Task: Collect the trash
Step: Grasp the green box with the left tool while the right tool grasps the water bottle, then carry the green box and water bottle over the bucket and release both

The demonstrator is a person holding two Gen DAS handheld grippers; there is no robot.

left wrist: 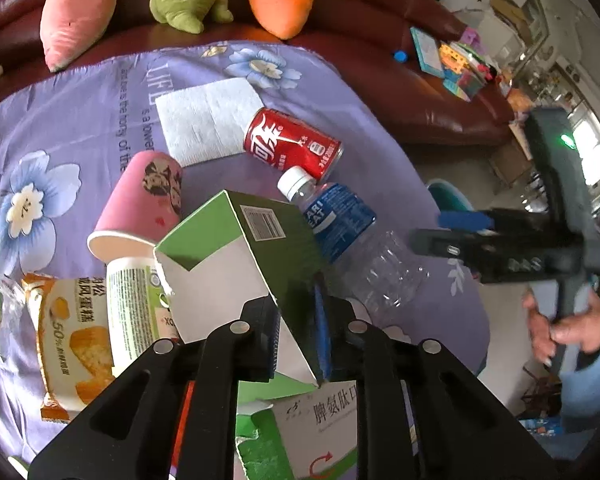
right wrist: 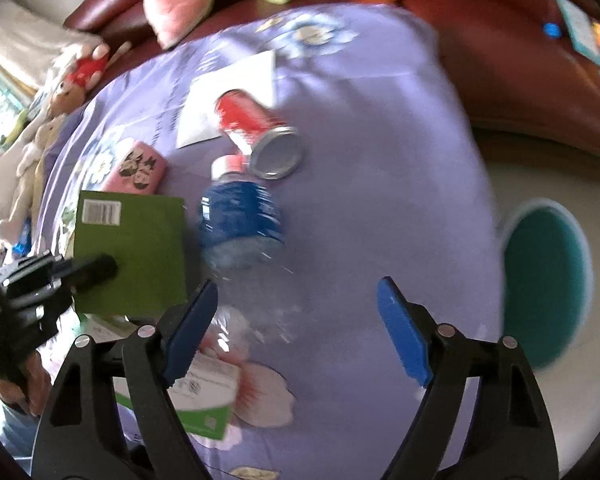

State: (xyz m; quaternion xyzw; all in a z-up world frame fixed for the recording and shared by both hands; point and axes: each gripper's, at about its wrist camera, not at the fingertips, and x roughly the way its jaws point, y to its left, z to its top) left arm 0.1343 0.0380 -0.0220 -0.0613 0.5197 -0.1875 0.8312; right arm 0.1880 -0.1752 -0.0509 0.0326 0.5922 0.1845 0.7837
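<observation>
Nearest us, our left tongs (left wrist: 298,320) pinch a wall of the green-and-white cardboard carton (left wrist: 236,248), lifted at the near edge of the purple flowered bench (left wrist: 80,120). Just right of it, our right tongs (right wrist: 296,328) stand spread, nothing between them, with the clear plastic bottle with a blue label (right wrist: 240,224) straight ahead, its long axis running away from us, cap far. Beyond lies the red drink can (right wrist: 256,124).

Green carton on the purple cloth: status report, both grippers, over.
Left gripper shut on green carton. Right gripper open over clear bottle. Red can beside bottle.
</observation>
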